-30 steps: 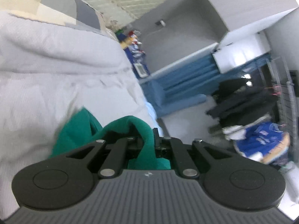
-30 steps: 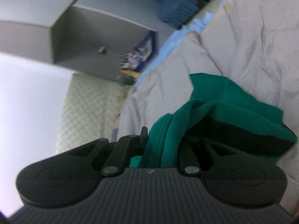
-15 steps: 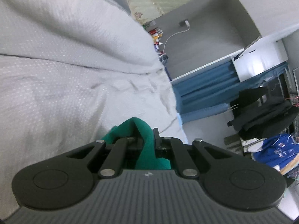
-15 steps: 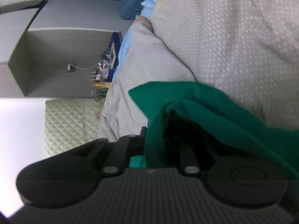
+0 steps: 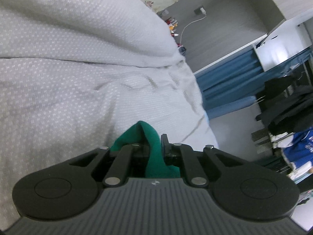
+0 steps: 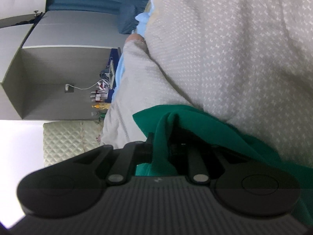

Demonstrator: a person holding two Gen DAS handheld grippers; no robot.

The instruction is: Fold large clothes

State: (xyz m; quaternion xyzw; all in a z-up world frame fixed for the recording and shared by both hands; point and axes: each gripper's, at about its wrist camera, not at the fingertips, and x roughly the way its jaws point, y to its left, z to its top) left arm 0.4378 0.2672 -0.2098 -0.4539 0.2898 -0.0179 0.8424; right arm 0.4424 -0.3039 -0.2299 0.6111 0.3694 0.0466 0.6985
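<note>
A green garment [image 5: 135, 137] pokes up as a small fold between the fingers of my left gripper [image 5: 156, 143], low over the pale dotted bed cover [image 5: 68, 78]. That gripper's jaws are opening, with the cloth still pinched between them. In the right wrist view the same green garment [image 6: 225, 135] drapes from my right gripper [image 6: 161, 139], which is shut on a fold of it, and spreads right across the bed cover [image 6: 234, 58]. The fingertips of both grippers are mostly hidden by cloth.
A plump bulge of bedding [image 5: 88, 25] rises beyond the left gripper. The quilted headboard [image 6: 64, 137] and a grey wall niche with small bottles [image 6: 97, 96] lie at the bed's head. Blue curtains [image 5: 225, 74] and a rack of dark clothes [image 5: 283, 105] stand beside the bed.
Both grippers have sunk toward the bed with the green garment. Less cloth shows ahead of the left gripper, and the right wrist view has rolled so the bedding fills more of it.
</note>
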